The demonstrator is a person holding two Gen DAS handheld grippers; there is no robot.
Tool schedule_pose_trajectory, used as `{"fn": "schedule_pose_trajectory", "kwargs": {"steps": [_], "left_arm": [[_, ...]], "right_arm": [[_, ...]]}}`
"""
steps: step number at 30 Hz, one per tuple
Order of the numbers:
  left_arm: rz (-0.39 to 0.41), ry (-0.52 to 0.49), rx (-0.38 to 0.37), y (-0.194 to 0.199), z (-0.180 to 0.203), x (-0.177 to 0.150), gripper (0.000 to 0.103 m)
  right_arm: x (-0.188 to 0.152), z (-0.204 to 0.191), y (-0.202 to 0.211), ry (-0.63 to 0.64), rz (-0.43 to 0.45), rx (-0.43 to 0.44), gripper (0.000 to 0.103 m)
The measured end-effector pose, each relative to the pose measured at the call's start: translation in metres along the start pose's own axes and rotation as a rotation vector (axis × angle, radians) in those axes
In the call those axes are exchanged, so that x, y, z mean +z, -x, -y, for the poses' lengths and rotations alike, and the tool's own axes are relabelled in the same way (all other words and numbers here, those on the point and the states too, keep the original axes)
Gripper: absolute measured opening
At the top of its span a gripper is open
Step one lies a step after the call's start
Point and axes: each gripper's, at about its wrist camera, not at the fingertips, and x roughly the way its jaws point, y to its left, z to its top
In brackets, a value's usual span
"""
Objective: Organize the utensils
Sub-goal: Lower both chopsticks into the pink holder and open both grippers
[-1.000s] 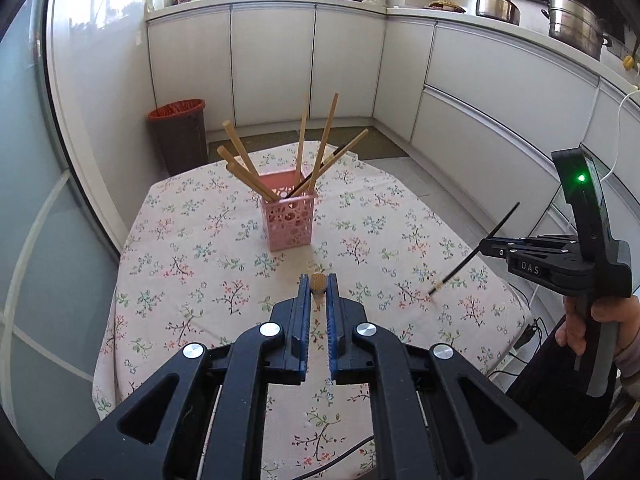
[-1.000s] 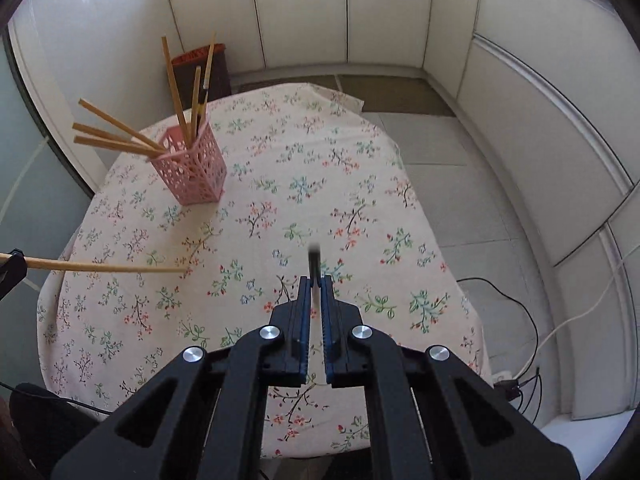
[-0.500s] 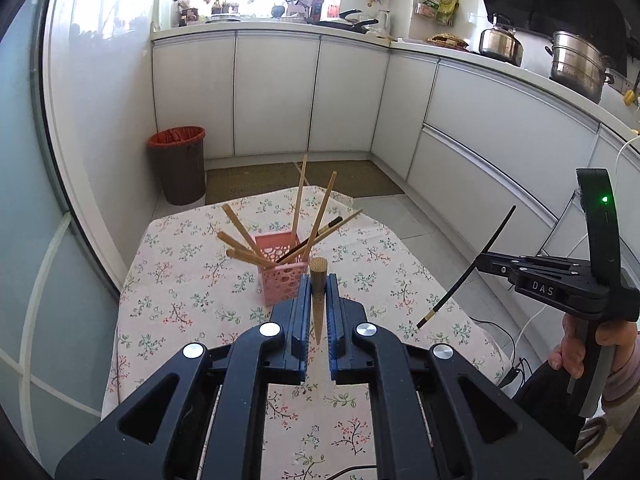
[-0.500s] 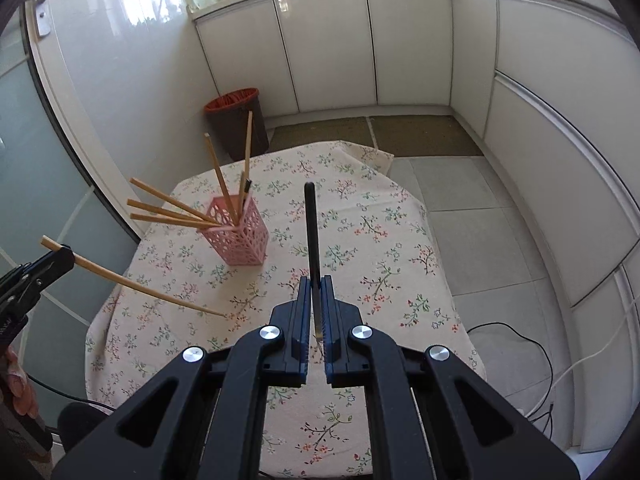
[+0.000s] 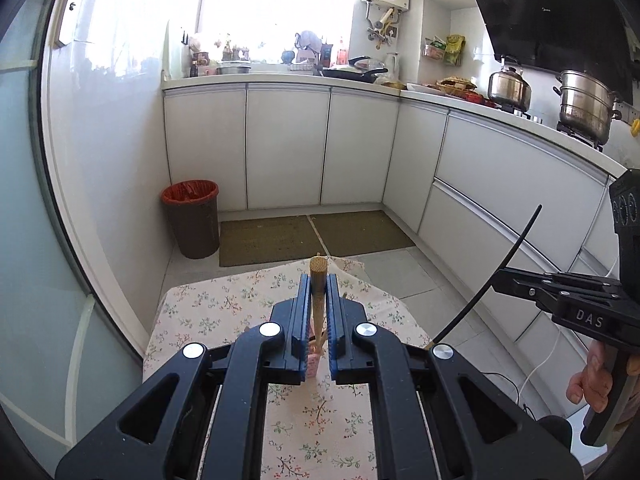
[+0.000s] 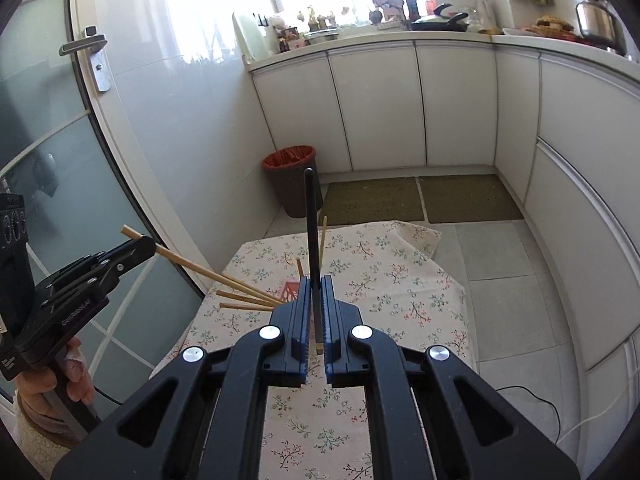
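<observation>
My left gripper (image 5: 318, 280) is shut on a wooden chopstick (image 5: 318, 292), which points up out of the jaws. In the right wrist view the left gripper (image 6: 140, 247) holds that wooden chopstick (image 6: 188, 266) slanting down toward the pink holder (image 6: 291, 291). My right gripper (image 6: 316, 282) is shut on a black chopstick (image 6: 311, 236) that stands nearly upright. In the left wrist view the right gripper (image 5: 500, 280) holds the black chopstick (image 5: 492, 276) at a slant. The pink holder (image 5: 313, 366) is mostly hidden behind the jaws in both views; several wooden chopsticks (image 6: 244, 300) stick out of it.
The table has a floral cloth (image 6: 384, 264). A brown bin with a red liner (image 5: 192, 218) stands on the floor beyond it. White cabinets (image 5: 288, 144) line the back and right. A glass door (image 6: 48, 128) is on the left. A cable (image 6: 532, 396) lies on the floor.
Both grippers have risen and tilted up with their chopsticks; the views now show more of the kitchen and less table. The holder has slipped behind the jaws.
</observation>
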Motion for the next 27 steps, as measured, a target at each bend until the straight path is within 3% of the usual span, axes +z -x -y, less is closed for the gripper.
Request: {"fn": "schedule_pose_trajectory", "kwargs": {"steps": [8,13,21,24,27], "left_arm": [[-0.014,0.018,0.034,-0.031,-0.007,0.019,0.006],[-0.049,0.038,0.096,-0.069,-0.016,0.018,0.006],[-0.176,0.105,0.091,-0.132,-0.035,-0.006,0.009],[-0.123,0.142,0.082,-0.118,-0.044,-0.008,0.022],[-0.074,0.195,0.075,-0.1,-0.056,-0.002,0.023]], "right_arm": [[0.014,-0.01,-0.008,0.0,0.008,0.042,0.005],[0.016,-0.01,-0.026,-0.014,0.0,0.058,0.005],[0.018,-0.008,-0.051,-0.057,-0.017,0.068,0.005],[0.021,-0.011,-0.057,-0.061,-0.008,0.071,0.005],[0.026,-0.019,-0.065,-0.056,0.003,0.071,0.005]]}}
